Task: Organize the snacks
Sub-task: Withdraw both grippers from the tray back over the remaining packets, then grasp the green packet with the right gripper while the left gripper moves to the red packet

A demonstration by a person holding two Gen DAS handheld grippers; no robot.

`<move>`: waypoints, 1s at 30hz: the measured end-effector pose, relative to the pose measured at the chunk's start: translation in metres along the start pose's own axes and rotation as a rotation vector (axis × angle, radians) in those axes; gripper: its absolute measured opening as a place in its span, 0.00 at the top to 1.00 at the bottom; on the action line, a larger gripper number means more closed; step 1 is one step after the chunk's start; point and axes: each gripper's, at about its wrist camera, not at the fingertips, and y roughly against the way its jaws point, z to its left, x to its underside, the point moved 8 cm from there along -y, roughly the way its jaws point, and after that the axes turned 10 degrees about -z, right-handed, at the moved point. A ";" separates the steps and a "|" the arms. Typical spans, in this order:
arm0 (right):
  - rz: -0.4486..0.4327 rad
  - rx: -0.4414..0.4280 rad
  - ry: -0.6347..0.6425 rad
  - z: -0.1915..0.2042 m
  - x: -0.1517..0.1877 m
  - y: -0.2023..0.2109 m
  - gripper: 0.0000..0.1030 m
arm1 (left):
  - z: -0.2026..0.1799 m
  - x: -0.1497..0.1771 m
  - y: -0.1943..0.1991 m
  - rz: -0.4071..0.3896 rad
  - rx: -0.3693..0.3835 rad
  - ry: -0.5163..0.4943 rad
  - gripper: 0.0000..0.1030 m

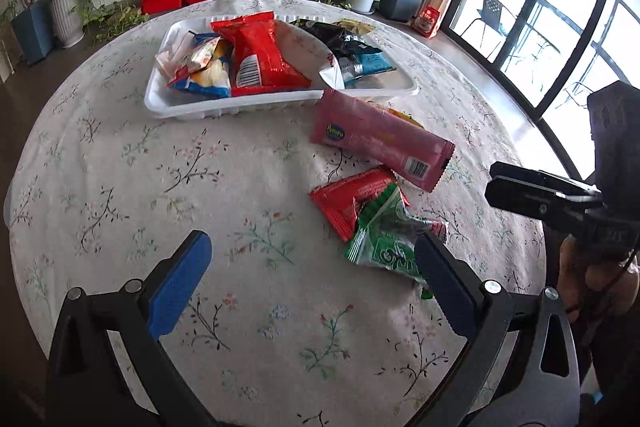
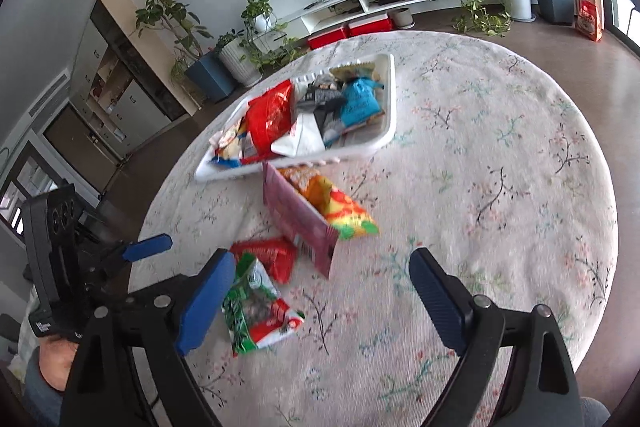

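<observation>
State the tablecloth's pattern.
The round fabric tablecloth is off-white with small floral sprigs; clearest in the left wrist view.

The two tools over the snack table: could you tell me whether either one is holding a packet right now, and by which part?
Nothing is held. The left tool and the right tool both stand open above the tablecloth, with no packet between their pads.

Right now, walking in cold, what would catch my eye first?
Probably the white tray heaped with bright snack bags at the far side of the flowered tablecloth. Nearer, a pink packet, a red one and a green one lie loose, with two open blue-padded grippers hovering.
</observation>
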 end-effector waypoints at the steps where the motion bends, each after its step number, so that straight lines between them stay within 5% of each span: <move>1: 0.012 -0.009 0.021 0.004 0.006 0.000 0.11 | 0.001 0.003 0.002 -0.001 -0.001 0.006 0.00; 10: 0.075 -0.092 0.301 0.061 0.035 -0.009 0.12 | 0.010 0.013 0.031 -0.030 -0.009 0.016 0.00; 15: 0.153 -0.058 0.439 0.075 0.045 -0.030 0.19 | 0.014 0.017 0.036 -0.030 -0.002 0.030 0.00; 24: 0.238 -0.006 0.569 0.078 0.061 -0.060 0.28 | 0.018 0.021 0.041 -0.034 0.010 0.034 0.00; 30: 0.262 -0.006 0.534 0.076 0.057 -0.064 0.32 | 0.016 0.023 0.036 -0.020 0.020 0.028 0.00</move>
